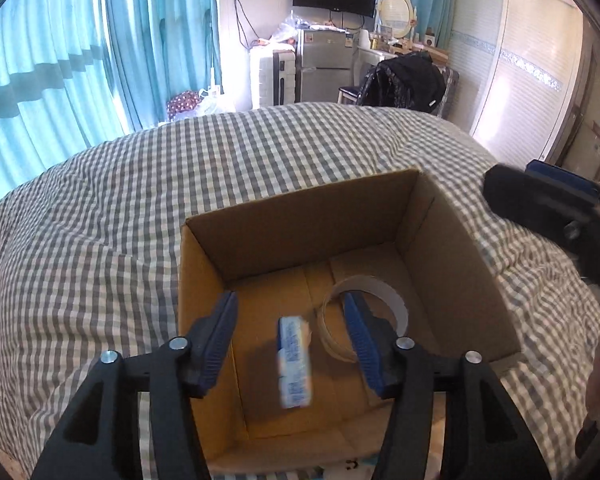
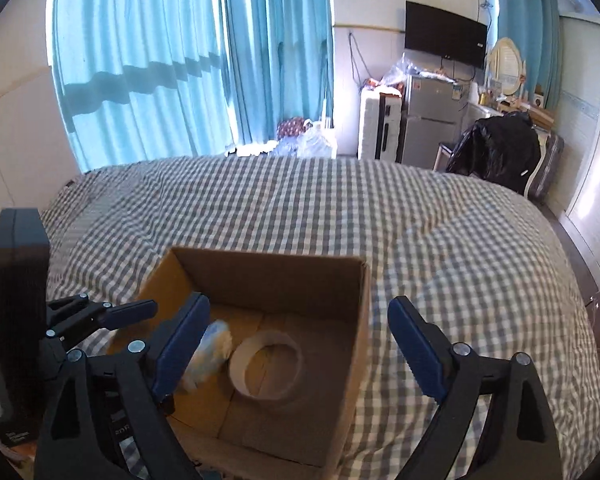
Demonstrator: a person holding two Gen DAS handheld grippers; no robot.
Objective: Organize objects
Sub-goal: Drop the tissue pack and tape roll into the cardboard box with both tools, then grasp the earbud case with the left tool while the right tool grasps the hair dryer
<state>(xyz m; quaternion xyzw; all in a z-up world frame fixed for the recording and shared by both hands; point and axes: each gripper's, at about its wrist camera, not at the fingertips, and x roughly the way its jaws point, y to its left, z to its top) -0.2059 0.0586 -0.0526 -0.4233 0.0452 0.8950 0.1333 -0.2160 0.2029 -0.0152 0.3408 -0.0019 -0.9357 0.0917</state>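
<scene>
An open cardboard box [image 1: 452, 256] sits on the checked bed cover; it also shows in the right wrist view [image 2: 360, 320]. Inside lie a roll of white tape [image 1: 396, 304] [image 2: 242, 364] and a small white-and-blue packet [image 1: 294, 364] [image 2: 212, 348], blurred, between and below my left gripper's fingers. My left gripper [image 1: 292, 316] is open above the box, touching nothing; it shows at the left of the right wrist view [image 2: 140, 308]. My right gripper [image 2: 300, 320] is open and empty over the box's right side; its body shows at the right of the left wrist view [image 1: 548, 200].
The grey-and-white checked bed cover [image 2: 300, 216] spreads all round the box. A black upright block [image 2: 18, 292] stands at the left. Beyond the bed are turquoise curtains [image 2: 160, 60], a small fridge [image 2: 432, 120], a chair with a black jacket [image 2: 500, 148] and a wardrobe [image 1: 520, 72].
</scene>
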